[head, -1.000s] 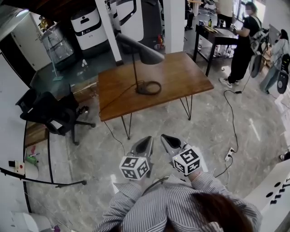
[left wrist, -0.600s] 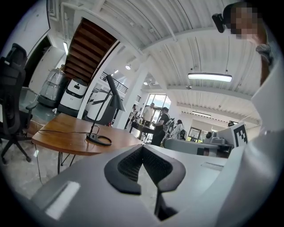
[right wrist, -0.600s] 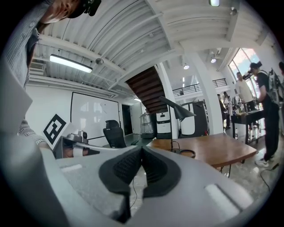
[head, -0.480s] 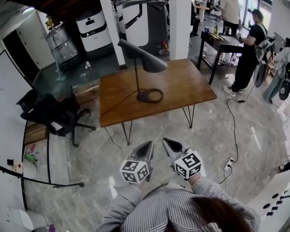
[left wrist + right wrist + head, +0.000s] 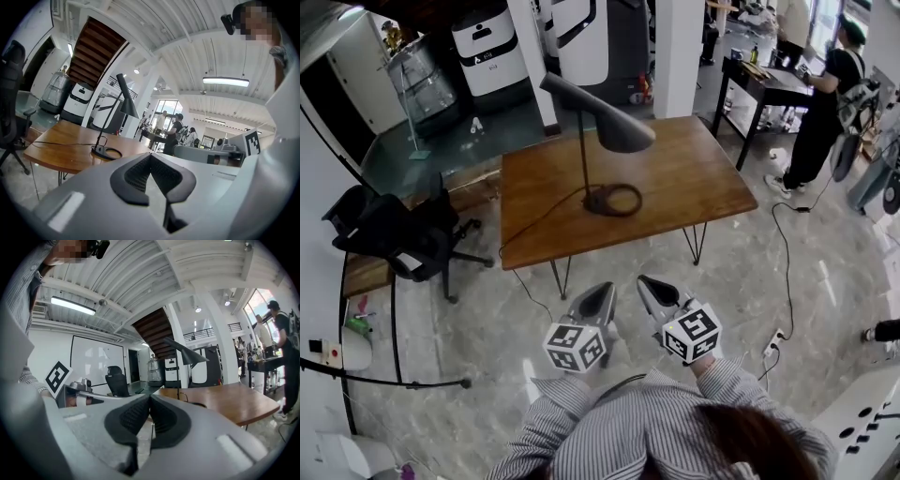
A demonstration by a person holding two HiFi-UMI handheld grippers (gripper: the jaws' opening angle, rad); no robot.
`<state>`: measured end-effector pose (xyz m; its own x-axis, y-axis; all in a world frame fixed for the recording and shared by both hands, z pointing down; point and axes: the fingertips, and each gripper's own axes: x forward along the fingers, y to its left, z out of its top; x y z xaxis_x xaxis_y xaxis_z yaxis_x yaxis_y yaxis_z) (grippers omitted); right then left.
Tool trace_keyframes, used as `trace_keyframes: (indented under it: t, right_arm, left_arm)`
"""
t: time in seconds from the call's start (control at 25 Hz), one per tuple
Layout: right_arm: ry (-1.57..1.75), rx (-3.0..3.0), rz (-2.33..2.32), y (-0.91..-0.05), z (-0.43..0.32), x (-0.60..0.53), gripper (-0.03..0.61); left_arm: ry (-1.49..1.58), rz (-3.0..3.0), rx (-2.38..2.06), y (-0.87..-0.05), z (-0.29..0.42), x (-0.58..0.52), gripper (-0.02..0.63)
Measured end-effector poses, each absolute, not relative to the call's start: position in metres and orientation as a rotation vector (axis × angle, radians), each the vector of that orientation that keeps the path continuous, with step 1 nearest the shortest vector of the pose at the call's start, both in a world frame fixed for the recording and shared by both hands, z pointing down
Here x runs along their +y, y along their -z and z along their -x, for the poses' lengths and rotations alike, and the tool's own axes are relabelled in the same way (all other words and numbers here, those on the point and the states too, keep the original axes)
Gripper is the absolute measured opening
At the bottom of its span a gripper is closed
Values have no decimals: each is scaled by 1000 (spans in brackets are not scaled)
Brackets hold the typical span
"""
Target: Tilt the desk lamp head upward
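A dark grey desk lamp stands on a wooden table (image 5: 694, 173). Its cone head (image 5: 605, 117) slopes down to the right on a thin stem above a ring base (image 5: 612, 200). The lamp head (image 5: 125, 100) shows far off in the left gripper view, and the lamp head (image 5: 185, 354) in the right gripper view too. My left gripper (image 5: 601, 298) and right gripper (image 5: 654, 291) hang side by side over the floor, short of the table's near edge. Both are shut with nothing between their jaws.
A black office chair (image 5: 389, 234) stands left of the table. The lamp's cord (image 5: 532, 211) trails off the table's left edge. White machines (image 5: 487, 47) and a pillar (image 5: 678, 52) stand behind. A person (image 5: 825, 103) stands by a dark side table (image 5: 764, 84) at the right. A power strip (image 5: 776, 321) lies on the floor.
The view has shifted slightly, so the table and lamp sit a little nearer and lower in the picture. Both grippers stay shut, side by side.
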<state>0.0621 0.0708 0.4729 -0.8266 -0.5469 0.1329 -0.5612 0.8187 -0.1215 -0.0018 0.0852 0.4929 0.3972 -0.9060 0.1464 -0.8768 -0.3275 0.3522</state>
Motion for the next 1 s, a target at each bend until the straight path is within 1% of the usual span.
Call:
trace_keyframes:
  t: [0.56, 0.76, 0.8, 1.0]
  right_arm:
    - [-212, -2958, -1011, -443, 10, -90, 3]
    - [-231, -2927, -1070, -447, 26, -126, 5]
    - [-232, -2922, -1075, -448, 28, -131, 15]
    - [-243, -2931, -1073, -445, 39, -157, 18]
  left_arm:
    - [32, -2406, -1476, -469, 79, -79, 6]
    - [5, -2415, -1474, -472, 104, -120, 6]
    - [1, -2414, -1475, -473, 107, -126, 6]
    - [-2, -2411, -1489, -474, 118, -159, 17]
